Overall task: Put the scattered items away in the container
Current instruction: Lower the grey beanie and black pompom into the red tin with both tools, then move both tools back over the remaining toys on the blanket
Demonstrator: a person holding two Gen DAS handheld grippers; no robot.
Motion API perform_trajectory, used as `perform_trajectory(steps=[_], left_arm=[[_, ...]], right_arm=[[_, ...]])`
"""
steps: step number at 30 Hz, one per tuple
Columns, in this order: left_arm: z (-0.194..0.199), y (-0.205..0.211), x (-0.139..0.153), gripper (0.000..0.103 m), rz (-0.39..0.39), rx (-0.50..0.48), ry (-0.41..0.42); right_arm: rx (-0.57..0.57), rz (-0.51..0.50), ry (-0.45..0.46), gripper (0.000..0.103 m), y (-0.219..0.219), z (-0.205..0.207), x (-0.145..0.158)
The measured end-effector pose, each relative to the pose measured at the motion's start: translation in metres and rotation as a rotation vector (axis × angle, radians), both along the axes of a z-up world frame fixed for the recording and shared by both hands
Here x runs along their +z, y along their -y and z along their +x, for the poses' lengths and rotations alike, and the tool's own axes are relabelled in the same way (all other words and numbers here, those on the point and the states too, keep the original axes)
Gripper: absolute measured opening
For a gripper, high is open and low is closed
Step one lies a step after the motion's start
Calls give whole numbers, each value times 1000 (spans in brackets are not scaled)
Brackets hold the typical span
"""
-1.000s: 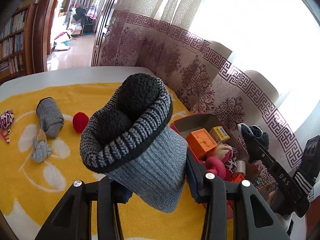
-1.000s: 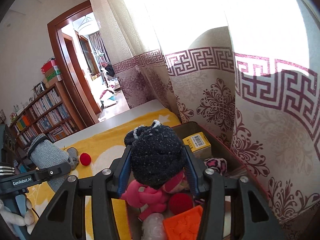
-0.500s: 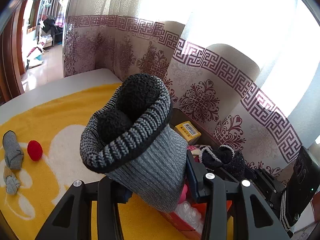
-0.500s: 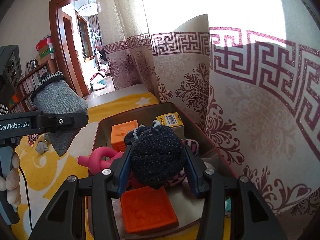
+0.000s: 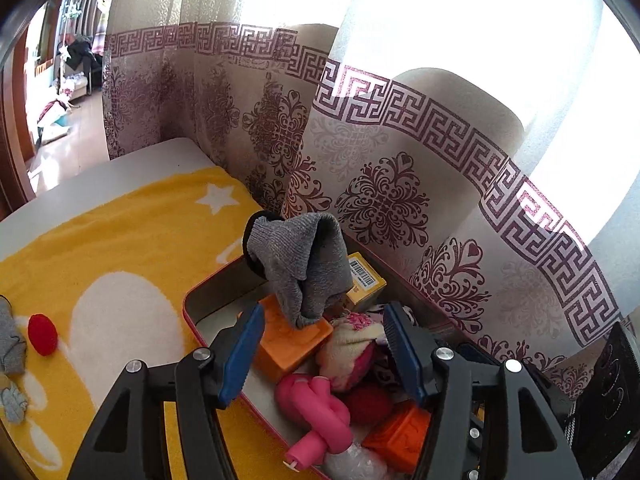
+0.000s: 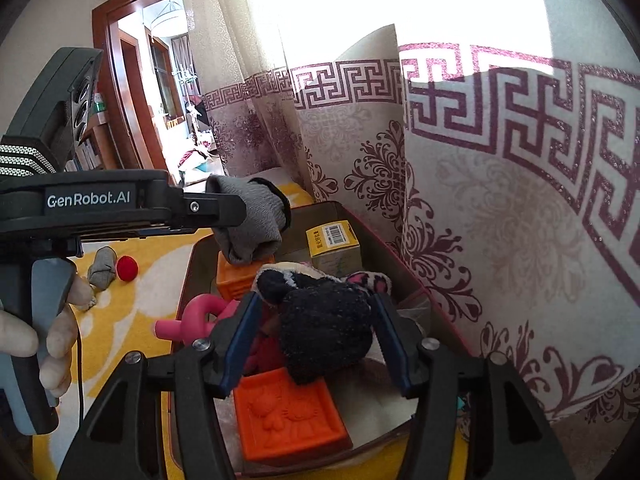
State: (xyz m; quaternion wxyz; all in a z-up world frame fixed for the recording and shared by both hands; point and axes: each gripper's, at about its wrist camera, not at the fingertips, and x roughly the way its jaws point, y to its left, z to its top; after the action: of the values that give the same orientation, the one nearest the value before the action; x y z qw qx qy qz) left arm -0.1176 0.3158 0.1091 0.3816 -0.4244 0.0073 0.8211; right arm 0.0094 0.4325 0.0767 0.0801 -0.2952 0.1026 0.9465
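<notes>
Out on the yellow blanket (image 5: 132, 240), far left, the red pom-pom ball (image 5: 42, 334) and a gray sock (image 5: 10, 344) lay loose, well away from the bin (image 5: 208, 300). The left gripper (image 5: 320, 344) was spread wide, the gray sock roll (image 5: 300, 264) free of it and sitting on the orange block (image 5: 290, 342), long axis tilted away. The right gripper (image 6: 312, 336) was wide open too, with the black fuzzy sock (image 6: 324, 332) between its jaws but apparently let go. The left gripper looked nearer to the leftovers.
</notes>
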Motion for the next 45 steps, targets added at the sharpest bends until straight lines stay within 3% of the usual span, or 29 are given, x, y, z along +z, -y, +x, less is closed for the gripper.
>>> perform_trajectory(steps=[18,20,22,34,45], left_arm=[[-4,76,-18,64,21,140,44],[-5,87,-20,76,22,165,46],[-4,99,-22,77,27,193,44],[-7,183,-36,77,49,349,84],[-11,262,-51,77,25,486,80]], right_arm=[[0,-9,-47,65,19,2,14],[9,-10,-48,66,24,1,16],[20,-11,-49,66,29,1,17],[155,-43,-30,71,84,-22,20],[280,-75,45,72,136,-54,8]])
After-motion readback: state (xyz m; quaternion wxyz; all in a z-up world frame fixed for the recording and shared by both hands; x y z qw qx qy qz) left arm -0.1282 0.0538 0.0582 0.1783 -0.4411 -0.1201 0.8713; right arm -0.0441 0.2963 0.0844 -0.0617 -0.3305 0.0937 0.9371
